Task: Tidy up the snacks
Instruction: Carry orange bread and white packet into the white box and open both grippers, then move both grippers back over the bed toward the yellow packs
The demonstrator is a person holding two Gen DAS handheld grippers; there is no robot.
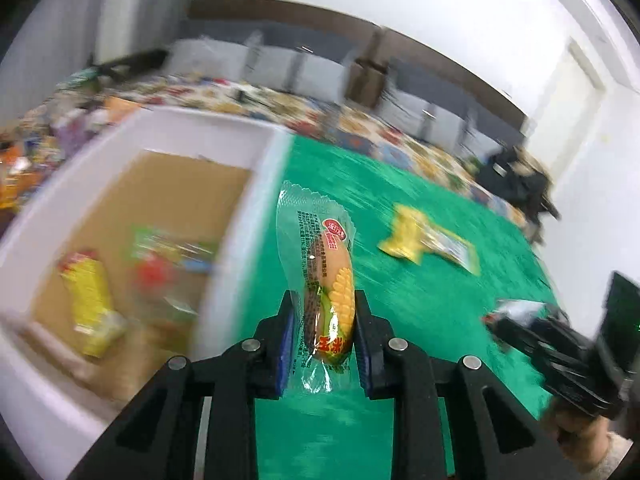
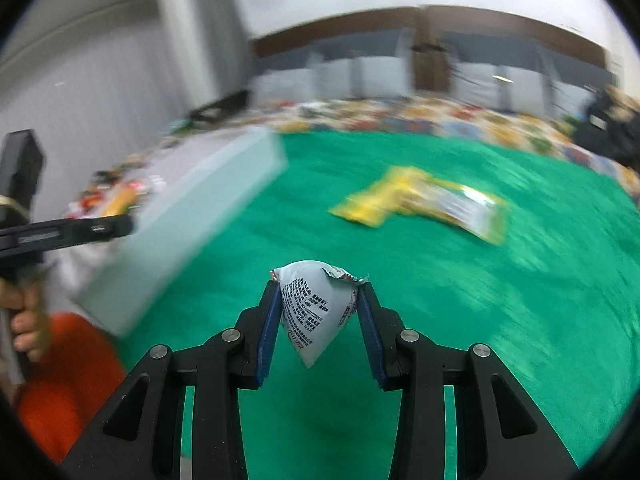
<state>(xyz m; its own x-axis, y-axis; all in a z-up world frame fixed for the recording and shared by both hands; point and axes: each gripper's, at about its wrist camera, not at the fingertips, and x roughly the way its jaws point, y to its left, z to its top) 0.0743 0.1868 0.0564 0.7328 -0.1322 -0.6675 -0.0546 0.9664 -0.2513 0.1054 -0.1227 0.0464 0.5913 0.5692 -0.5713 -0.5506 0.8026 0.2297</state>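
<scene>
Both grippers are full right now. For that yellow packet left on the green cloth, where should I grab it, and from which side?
Judging from the blurred views, the yellow packet lies flat on the green cloth. Come from above and close across its narrower yellow end, nearest the white box.

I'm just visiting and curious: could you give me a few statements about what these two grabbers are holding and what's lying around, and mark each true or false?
1. The left gripper clamps a corn-printed snack. True.
2. The right gripper is empty. False: it clamps a white pouch.
3. The white box holds nothing. False: blurred packets lie inside.
4. A yellow packet lies on the green cloth. True.
</scene>
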